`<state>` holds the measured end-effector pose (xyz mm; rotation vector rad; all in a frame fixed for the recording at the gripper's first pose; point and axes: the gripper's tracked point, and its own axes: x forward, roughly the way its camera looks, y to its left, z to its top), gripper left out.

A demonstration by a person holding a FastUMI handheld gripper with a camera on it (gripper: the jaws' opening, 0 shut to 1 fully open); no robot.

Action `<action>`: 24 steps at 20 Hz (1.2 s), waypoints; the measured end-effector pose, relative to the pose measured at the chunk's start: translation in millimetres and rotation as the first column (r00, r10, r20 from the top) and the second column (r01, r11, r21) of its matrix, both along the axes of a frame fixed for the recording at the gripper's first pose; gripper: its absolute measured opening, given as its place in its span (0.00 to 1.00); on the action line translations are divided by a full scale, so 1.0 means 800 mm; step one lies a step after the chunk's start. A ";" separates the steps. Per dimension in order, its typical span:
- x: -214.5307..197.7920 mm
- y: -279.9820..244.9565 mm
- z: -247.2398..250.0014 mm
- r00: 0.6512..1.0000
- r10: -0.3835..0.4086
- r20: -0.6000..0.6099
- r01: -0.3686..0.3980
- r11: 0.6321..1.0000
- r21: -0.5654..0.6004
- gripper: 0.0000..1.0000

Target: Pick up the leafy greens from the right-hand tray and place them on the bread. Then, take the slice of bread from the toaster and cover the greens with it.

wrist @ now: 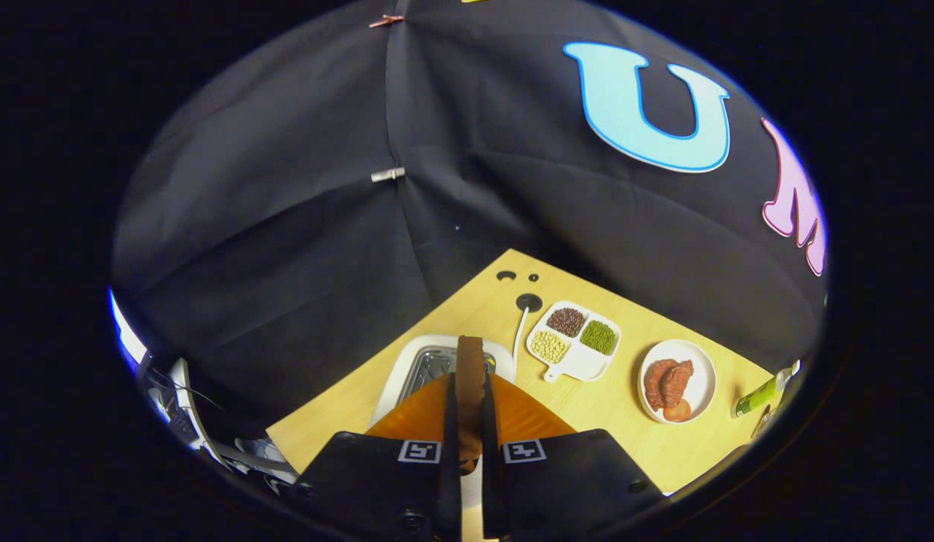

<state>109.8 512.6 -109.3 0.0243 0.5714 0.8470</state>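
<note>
A slice of bread with a brown crust stands edge-on between my two fingers, and my gripper is shut on it. The slice is lifted above the white toaster, whose metal slot shows just left of the bread. The toaster stands on the wooden table, directly beyond and below my fingers. My fingers hide the lower part of the slice and the near side of the toaster.
A white divided tray with three kinds of beans lies right of the toaster. Farther right is a white plate with meat and a tomato slice, then a green bottle. A white cable runs to a table hole.
</note>
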 end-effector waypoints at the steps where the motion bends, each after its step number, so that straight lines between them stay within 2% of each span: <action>1: 0.000 -0.008 0.018 1.000 -0.002 0.014 0.002 1.000 0.024 0.15; 6: -0.003 -0.081 0.083 0.995 -0.045 0.089 0.035 0.993 0.108 0.15; 11: -0.003 -0.170 0.094 0.985 -0.121 0.121 0.105 0.986 0.129 0.15; 19: -0.015 -0.297 0.000 0.962 -0.256 0.092 0.252 0.966 0.051 0.15; 24: -0.031 -0.324 -0.092 0.946 -0.324 -0.002 0.324 0.946 0.009 0.15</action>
